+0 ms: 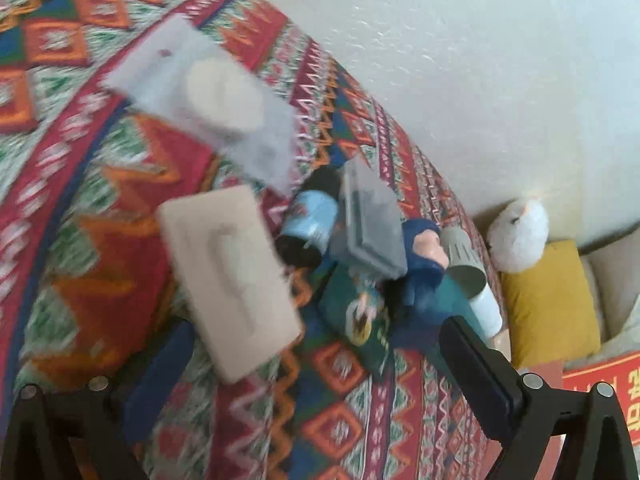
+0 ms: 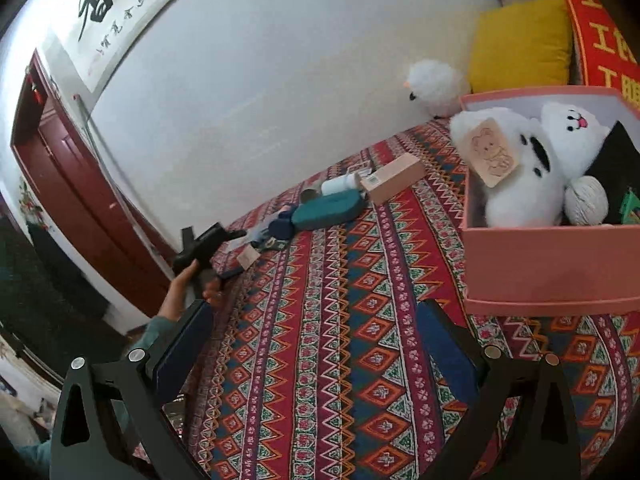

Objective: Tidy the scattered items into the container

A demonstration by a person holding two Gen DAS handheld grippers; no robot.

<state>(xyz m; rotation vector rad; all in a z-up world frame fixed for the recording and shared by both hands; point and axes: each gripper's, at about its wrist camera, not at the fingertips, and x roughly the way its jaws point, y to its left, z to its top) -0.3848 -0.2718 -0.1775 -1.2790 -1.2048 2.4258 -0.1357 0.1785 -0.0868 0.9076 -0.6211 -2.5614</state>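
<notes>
- Bed (image 2: 340, 320) with a red zigzag patterned cover
- Pink box (image 2: 552, 264) sits on it, right of the right claw (image 2: 320, 344)
- Teal pouch (image 2: 326, 210) and small pink carton (image 2: 394, 178) lie further ahead
- Beige card (image 1: 230, 280) just ahead of the left claw (image 1: 320, 364)

The left gripper (image 1: 316, 364) has two long flat fingers (image 1: 480, 368) faced with dark blue pads, each fixed to a matte black plastic bracket. The brackets are angular, with triangular cut-outs near the base, and each carries two round silver screw heads on top.

The right gripper (image 2: 316, 344) is the same build: black brackets with tapering slots, paired silver screws, and dark blue pads (image 2: 448, 344) on the inner faces of the fingers.

Seen from the right wrist camera, the left gripper's black body has a pistol-style handle. The hand (image 2: 188, 280) around it comes out of a muted teal-green sleeve (image 2: 150, 332).
</notes>
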